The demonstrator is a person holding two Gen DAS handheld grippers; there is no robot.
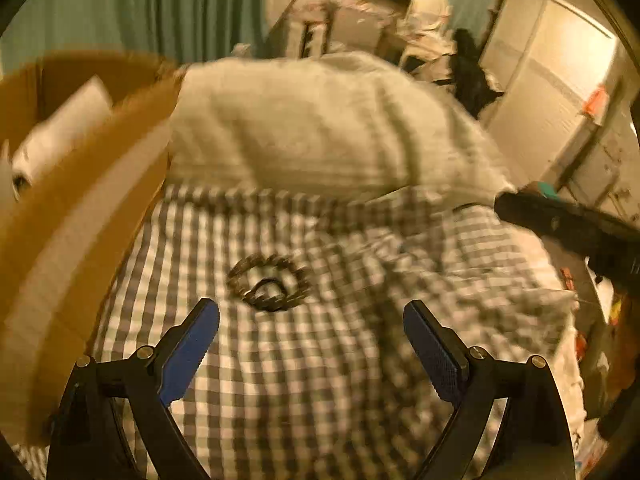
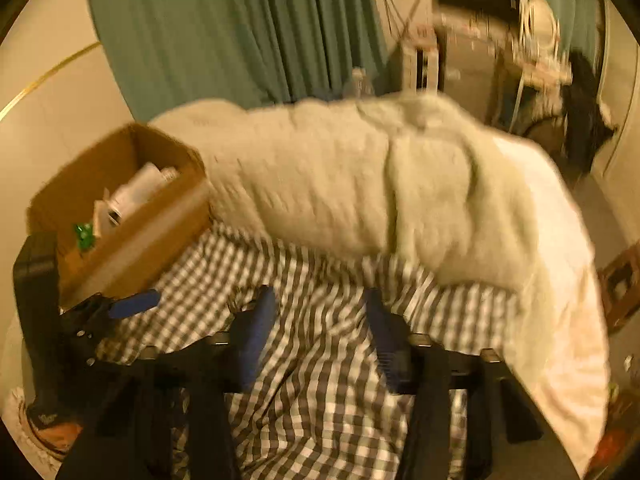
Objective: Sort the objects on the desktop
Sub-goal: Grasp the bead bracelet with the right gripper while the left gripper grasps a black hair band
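A: Two hand-held grippers hover over the bed in our frames. The left hand-held gripper [image 1: 311,314], at the bottom of its own view, has its blue-padded fingers [image 1: 191,354] spread wide apart with nothing between them.

B: We see a dark ring-shaped bracelet [image 1: 267,282] lying on the checked bedsheet [image 1: 304,392], just above the gap between those fingers and touching neither one. Motion blur keeps us from telling what it is made of.

A: In the right wrist view, the right hand-held gripper [image 2: 320,338] sits at bottom centre, its fingers parted over the checked sheet and holding nothing. The frame is blurred.

B: We spot the left hand-held gripper again at the lower left of that view, near the front corner of the cardboard box [image 2: 120,256].

A: The box stands at the left of both views, open at the top. We make out a white roll [image 2: 138,192] and something small and green [image 2: 84,234] inside.

B: A pale folded blanket [image 1: 312,128] fills the middle of each frame, lying across the sheet beyond the bracelet and next to the box; we cannot tell whether they touch. Green curtains [image 2: 236,24] hang at the top.
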